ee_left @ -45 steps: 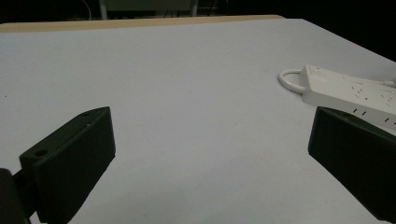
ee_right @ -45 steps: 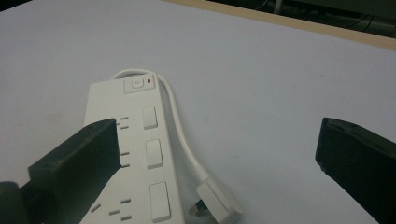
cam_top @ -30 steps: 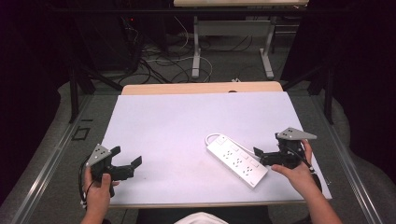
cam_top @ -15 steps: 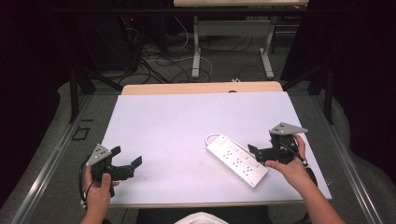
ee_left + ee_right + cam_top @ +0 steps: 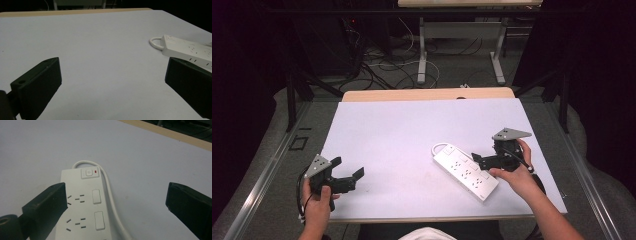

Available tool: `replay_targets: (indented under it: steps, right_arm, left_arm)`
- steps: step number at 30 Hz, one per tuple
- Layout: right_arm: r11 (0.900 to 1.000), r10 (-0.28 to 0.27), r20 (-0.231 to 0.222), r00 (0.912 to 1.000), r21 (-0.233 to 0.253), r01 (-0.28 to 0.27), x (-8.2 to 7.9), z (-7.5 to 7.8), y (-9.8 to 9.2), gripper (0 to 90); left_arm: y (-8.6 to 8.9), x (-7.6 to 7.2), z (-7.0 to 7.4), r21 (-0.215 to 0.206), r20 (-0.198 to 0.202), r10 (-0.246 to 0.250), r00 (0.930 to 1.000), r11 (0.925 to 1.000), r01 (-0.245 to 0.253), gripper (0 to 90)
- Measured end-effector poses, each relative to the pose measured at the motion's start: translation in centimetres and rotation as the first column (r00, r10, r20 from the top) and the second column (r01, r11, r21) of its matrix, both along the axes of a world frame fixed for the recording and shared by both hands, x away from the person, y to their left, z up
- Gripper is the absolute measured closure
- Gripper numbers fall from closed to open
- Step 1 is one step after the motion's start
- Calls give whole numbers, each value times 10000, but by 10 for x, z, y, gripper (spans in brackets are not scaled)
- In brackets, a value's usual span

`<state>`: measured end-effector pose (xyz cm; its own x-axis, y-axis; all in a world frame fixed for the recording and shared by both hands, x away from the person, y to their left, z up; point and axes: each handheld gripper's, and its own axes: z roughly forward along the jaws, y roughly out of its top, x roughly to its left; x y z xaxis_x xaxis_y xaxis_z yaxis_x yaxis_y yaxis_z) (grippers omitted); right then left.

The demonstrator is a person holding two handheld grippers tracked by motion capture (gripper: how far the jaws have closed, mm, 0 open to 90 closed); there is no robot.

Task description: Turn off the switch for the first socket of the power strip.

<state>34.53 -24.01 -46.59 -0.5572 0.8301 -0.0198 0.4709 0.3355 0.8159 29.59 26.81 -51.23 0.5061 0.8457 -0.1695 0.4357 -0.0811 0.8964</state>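
Power strip (image 5: 465,171) on bare white table (image 5: 412,135), right gripper (image 5: 486,160) apparently just above.

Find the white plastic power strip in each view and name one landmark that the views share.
High view: the white plastic power strip lies diagonally, right of centre, beside the right gripper.
Left gripper view: at the right edge, partly behind one jaw.
Right gripper view: bottom centre, between the open jaws.
Shared landmark: its looped white cord.

Each black tool, left (image 5: 346,177) and right (image 5: 484,159), is being topped by a grey three-cornered plate; bare forearms are being shown.
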Motion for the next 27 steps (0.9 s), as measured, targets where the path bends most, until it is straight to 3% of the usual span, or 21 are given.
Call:
replay_targets:
  steps: [27]
  right_arm:
    - [9981, 464, -161, 9988, -398, -470, 15, 2, 28, 29]
  left_arm:
    - [0, 0, 0, 13, -23, -61, 10000, 10000, 61, 5]
